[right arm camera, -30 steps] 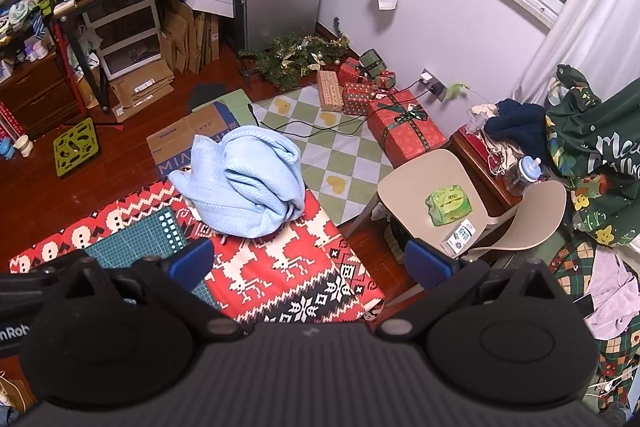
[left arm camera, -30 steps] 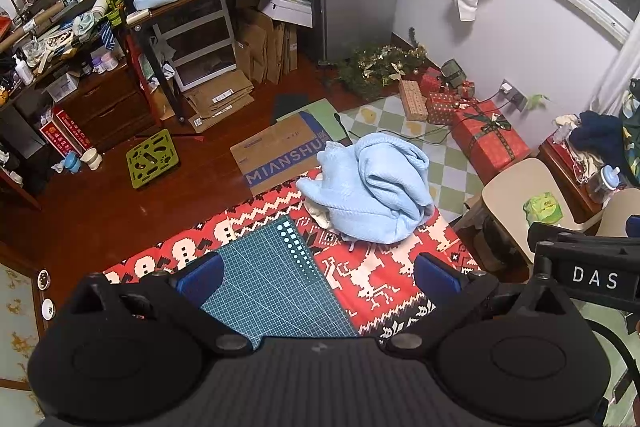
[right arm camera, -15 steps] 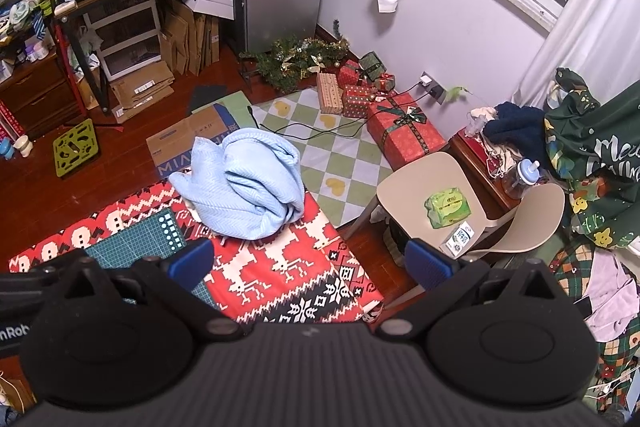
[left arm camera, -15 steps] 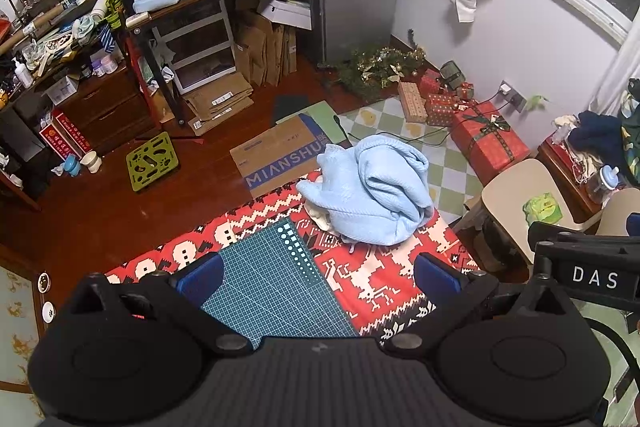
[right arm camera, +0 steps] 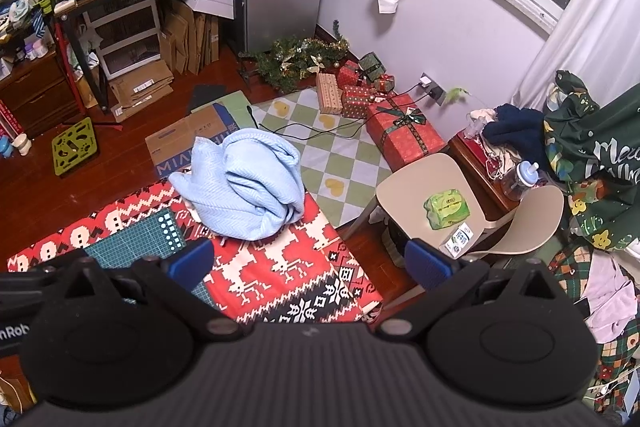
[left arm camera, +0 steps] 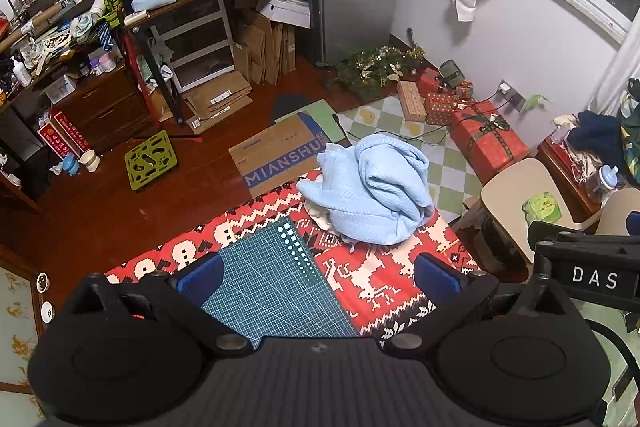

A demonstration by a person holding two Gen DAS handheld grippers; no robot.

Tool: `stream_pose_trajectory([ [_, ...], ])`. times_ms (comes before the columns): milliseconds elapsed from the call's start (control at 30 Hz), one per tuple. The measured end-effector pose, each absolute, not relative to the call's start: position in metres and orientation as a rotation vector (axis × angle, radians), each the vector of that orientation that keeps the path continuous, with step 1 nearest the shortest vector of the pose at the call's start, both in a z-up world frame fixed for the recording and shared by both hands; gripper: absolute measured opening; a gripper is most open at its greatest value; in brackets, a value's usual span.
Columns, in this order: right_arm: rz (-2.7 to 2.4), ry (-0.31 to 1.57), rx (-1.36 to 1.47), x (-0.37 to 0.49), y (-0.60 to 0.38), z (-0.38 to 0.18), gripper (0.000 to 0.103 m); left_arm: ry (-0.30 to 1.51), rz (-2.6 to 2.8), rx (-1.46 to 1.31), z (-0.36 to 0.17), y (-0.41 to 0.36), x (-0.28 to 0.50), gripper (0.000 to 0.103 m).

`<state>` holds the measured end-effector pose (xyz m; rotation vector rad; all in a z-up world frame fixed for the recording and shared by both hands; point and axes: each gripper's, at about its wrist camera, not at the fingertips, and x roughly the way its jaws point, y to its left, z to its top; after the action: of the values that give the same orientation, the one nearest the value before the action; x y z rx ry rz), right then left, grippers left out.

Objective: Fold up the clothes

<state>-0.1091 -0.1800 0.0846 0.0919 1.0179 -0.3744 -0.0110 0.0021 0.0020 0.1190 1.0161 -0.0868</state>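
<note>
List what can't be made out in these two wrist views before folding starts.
- Light blue garment: bunched in a heap in both views, so its type, sleeves and edges are hidden by its own folds.
- White item: mostly covered by the garment in the left view; unidentifiable.
- Cutting mat: near part hidden behind the left gripper.
- Patterned cloth: near edge hidden by the right gripper.

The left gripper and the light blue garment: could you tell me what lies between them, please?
In the left wrist view, between the left gripper and the light blue garment lie the green cutting mat and the red patterned cloth.
</note>
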Motion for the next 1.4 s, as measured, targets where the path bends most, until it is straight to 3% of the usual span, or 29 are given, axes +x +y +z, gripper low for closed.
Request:
stream_pose_trajectory([
  [800,-0.385,0.956,0.121,-0.102,-0.169,0.066,0.103,0.965,-0.106,0.119,-0.021,0.035,0.005,0.101],
  [1200,-0.3,0.937,0.237,-0.103,-0.167,0.009,0.103,0.863,-0.27,0.003,-0.069,0.056,0.006,0.101],
  [1400,-0.302,0.928,0.167,-0.096,-0.161,-0.025,0.103,0.863,-0.275,-0.045,-0.106,0.052,0.017,0.101],
])
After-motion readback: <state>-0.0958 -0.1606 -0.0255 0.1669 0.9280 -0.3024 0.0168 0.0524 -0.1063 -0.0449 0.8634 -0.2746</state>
